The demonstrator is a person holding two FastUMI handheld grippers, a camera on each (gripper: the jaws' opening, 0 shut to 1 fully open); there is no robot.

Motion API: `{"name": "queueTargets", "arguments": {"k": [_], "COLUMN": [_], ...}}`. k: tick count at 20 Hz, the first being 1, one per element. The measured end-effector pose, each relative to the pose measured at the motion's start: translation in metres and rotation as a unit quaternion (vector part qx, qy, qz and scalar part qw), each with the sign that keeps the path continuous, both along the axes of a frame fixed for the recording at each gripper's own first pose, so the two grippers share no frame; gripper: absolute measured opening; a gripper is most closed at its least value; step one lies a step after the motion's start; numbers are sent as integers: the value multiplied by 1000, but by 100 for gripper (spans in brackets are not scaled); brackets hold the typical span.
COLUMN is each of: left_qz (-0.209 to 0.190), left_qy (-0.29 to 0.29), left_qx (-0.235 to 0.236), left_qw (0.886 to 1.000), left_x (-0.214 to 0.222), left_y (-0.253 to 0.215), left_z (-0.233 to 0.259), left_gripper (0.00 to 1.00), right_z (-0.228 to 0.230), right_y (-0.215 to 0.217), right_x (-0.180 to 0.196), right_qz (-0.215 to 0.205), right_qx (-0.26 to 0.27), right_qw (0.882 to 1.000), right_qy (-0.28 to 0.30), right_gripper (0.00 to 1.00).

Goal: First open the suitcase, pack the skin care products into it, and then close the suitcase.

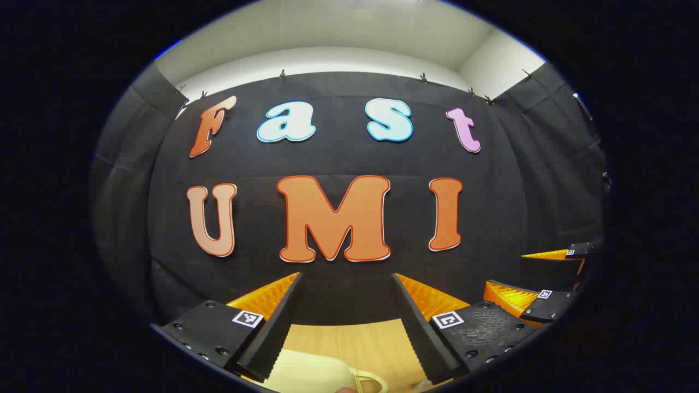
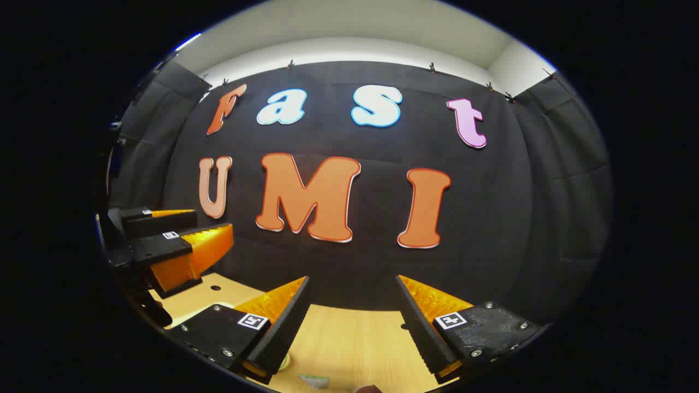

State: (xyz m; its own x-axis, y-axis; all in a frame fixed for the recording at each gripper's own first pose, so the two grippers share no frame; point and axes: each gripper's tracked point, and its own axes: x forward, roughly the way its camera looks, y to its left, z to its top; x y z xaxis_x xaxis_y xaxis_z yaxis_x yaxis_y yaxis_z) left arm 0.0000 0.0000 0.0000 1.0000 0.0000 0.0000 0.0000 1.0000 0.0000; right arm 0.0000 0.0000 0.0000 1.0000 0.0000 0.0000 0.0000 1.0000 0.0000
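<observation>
Both grippers hang raised above the wooden table (image 2: pixel 349 349), facing the booth wall. The left gripper (image 1: pixel 347 322) gapes wide, gripping nothing; the cream suitcase (image 1: pixel 311 374) lies just below it. The right gripper (image 2: pixel 352 327) is likewise spread wide, with bare tabletop between its fingers.

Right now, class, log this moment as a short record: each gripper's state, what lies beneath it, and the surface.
left gripper: open, holding nothing, raised above the table
below left gripper: cream rounded object with a loop handle, cut off by the view's edge
right gripper: open, holding nothing
below right gripper: small items at the view's bottom edge, too cropped to identify
surface: light wooden table
task progress: cannot tell
</observation>
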Motion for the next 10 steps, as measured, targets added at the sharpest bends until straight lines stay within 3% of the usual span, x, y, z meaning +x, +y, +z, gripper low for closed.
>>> {"name": "queueTargets", "arguments": {"k": [3, 5, 6, 10], "left_qz": [12, 12, 15, 37], "left_qy": [8, 13, 11, 1], "left_qx": [-12, -6, -2, 11], "left_qw": [1000, 1000, 1000, 999], "left_x": [-3, -4, -5, -13], "left_y": [-1, -1, 3, 13], "left_z": [-6, -7, -5, -2], "left_gripper": [95, 95, 94, 94], "right_z": [0, -16, -18, -17], "right_y": [-6, 0, 1, 1], "right_x": [-1, 1, 0, -7], "right_qz": [4, 21, 27, 35], "right_qx": [-14, -18, -13, -20], "right_qw": [1000, 1000, 999, 999], "right_qy": [-10, 13, 21, 17], "right_gripper": [92, 98, 92, 95]}}
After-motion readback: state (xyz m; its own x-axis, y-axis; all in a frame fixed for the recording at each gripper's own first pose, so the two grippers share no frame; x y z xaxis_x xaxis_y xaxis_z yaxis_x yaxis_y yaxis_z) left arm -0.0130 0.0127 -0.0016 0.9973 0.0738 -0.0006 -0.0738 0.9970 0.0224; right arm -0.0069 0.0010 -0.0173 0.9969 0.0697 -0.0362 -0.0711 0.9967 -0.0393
